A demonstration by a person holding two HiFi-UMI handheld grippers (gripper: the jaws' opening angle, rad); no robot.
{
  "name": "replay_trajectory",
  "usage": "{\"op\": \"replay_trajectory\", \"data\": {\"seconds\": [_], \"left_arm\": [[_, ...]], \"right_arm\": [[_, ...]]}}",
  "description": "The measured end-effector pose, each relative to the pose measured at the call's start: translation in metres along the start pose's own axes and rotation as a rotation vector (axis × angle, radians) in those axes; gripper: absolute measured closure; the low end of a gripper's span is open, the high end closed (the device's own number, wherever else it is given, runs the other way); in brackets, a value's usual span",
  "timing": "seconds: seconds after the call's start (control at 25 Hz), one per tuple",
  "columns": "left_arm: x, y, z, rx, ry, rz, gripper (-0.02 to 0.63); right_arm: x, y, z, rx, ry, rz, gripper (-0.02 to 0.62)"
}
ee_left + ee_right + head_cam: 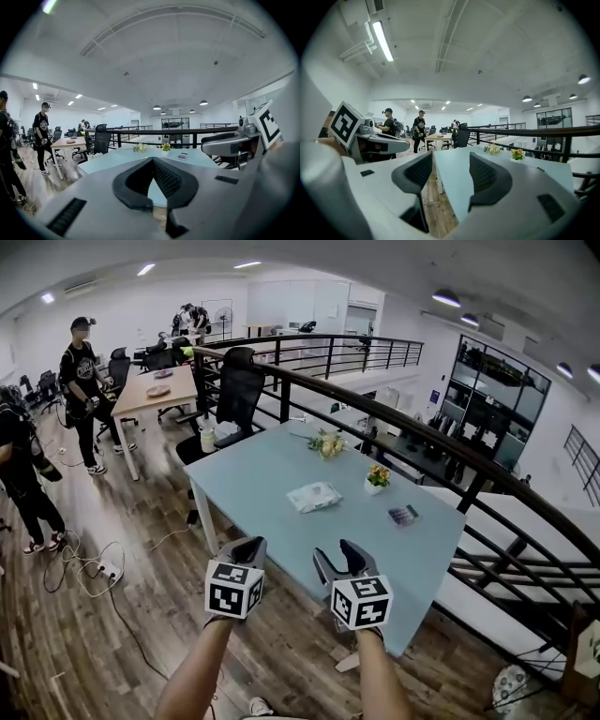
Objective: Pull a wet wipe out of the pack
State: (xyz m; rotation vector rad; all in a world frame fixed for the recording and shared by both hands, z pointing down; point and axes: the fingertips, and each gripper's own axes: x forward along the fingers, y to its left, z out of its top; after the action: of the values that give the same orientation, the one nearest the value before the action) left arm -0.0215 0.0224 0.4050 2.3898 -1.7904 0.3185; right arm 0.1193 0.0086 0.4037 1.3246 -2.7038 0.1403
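The wet wipe pack (314, 496), white and flat, lies in the middle of the light blue table (253, 479). Both grippers hover over the wooden floor in front of the table's near edge, well short of the pack, and point toward it. My left gripper (251, 545) (151, 160) is shut, its pad tips meeting with nothing between them. My right gripper (336, 554) (451, 159) is open, and only the table edge and floor show in the gap. Neither gripper view shows the pack.
On the table stand two small flower pots (327, 443) (377, 477) and a small dark object (403, 515). A black railing (375, 399) runs behind the table, with a black office chair (239, 385) at its far left. People stand at the left by a wooden table (155, 390). Cables (94, 568) lie on the floor.
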Motion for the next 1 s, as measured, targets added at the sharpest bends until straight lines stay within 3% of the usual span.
{"op": "replay_trajectory", "data": {"seconds": [0.36,1.0], "left_arm": [[0.009,0.052,0.001,0.012,0.004,-0.022,0.611],[-0.007,0.112,-0.003,0.006,-0.005,0.041,0.611]], "right_arm": [[0.046,0.022,0.003,0.019,0.003,-0.022,0.359],[0.094,0.064,0.016,-0.018,-0.010,0.031,0.351]]}}
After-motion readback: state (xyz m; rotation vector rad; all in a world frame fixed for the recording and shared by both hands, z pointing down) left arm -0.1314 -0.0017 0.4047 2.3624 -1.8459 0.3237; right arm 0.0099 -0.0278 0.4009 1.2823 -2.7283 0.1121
